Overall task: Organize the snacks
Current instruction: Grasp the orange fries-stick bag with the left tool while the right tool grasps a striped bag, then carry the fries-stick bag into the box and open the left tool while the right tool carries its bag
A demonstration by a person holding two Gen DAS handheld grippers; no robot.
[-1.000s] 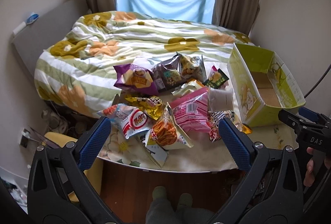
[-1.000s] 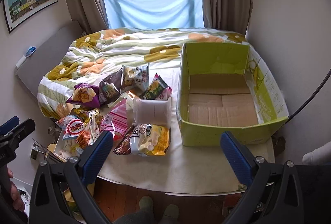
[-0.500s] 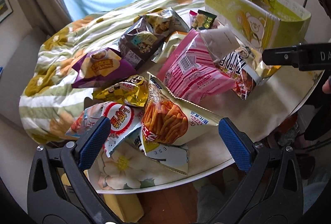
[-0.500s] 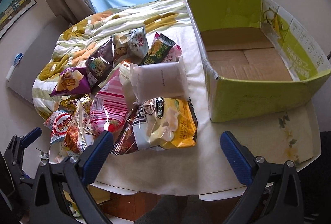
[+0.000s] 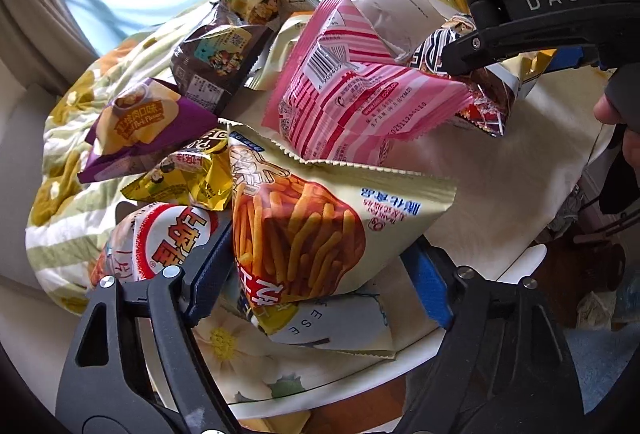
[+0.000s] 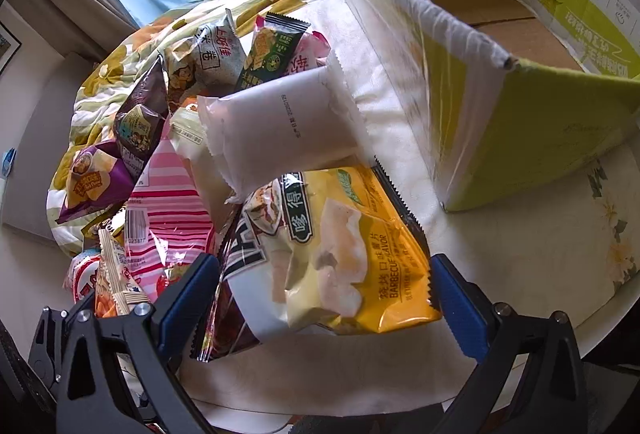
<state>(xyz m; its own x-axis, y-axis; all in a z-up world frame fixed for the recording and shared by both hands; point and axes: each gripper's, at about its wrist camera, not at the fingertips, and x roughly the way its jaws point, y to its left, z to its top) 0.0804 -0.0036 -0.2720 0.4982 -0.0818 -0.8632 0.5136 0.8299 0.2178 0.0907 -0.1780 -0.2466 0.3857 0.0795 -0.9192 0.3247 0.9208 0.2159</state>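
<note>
A pile of snack bags lies on the round table. In the left wrist view my left gripper (image 5: 320,274) is open, its jaws on either side of a cream bag of orange sticks (image 5: 304,230). A pink striped bag (image 5: 352,93) lies behind it. In the right wrist view my right gripper (image 6: 324,294) is open, its jaws on either side of a yellow barbecue chip bag (image 6: 344,246). A white packet (image 6: 280,125) leans above it. The green cardboard box (image 6: 540,137) stands open and empty at the right.
A purple bag (image 5: 136,121), a brown bag (image 5: 216,61) and a red-and-white bag (image 5: 160,238) lie at the left of the pile. The right gripper's body (image 5: 540,25) crosses the upper right of the left wrist view. A flowered bed (image 6: 120,73) lies behind the table.
Both grippers have come down and forward close to the pile. The left one now straddles the orange stick bag, the right one the yellow chip bag. Both stay open.
</note>
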